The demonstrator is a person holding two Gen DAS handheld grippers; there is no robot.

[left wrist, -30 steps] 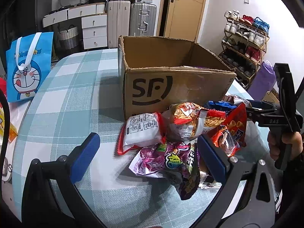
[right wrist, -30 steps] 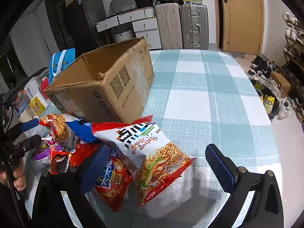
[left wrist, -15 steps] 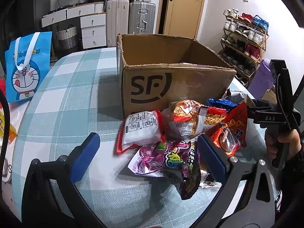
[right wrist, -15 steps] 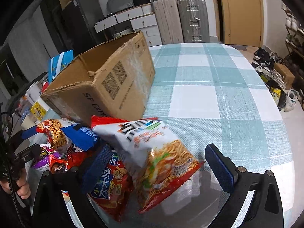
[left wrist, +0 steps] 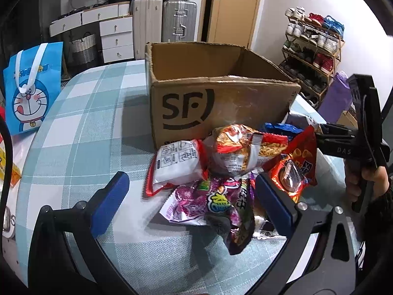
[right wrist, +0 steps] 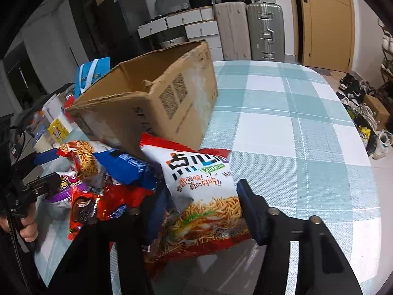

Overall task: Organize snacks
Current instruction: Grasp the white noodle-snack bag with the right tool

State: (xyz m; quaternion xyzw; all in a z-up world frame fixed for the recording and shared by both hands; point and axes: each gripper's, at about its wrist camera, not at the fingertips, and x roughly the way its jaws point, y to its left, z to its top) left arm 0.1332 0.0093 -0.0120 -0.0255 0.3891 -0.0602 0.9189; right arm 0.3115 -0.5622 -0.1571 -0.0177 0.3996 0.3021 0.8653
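Right gripper (right wrist: 199, 209) closing on a crinkly noodle bag (right wrist: 201, 196).
Earlier its jaws stood wide; left gripper (left wrist: 189, 201) stays wide by the cardboard box (left wrist: 221, 103).

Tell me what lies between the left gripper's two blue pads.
In the left wrist view, a purple snack bag lies on the checked tablecloth between the open left gripper pads, toward the right-hand pad; neither pad touches it.

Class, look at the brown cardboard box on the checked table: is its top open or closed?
Open. The brown cardboard box has no top flaps folded over it; its bare inner walls show in both views. Its floor is hidden.
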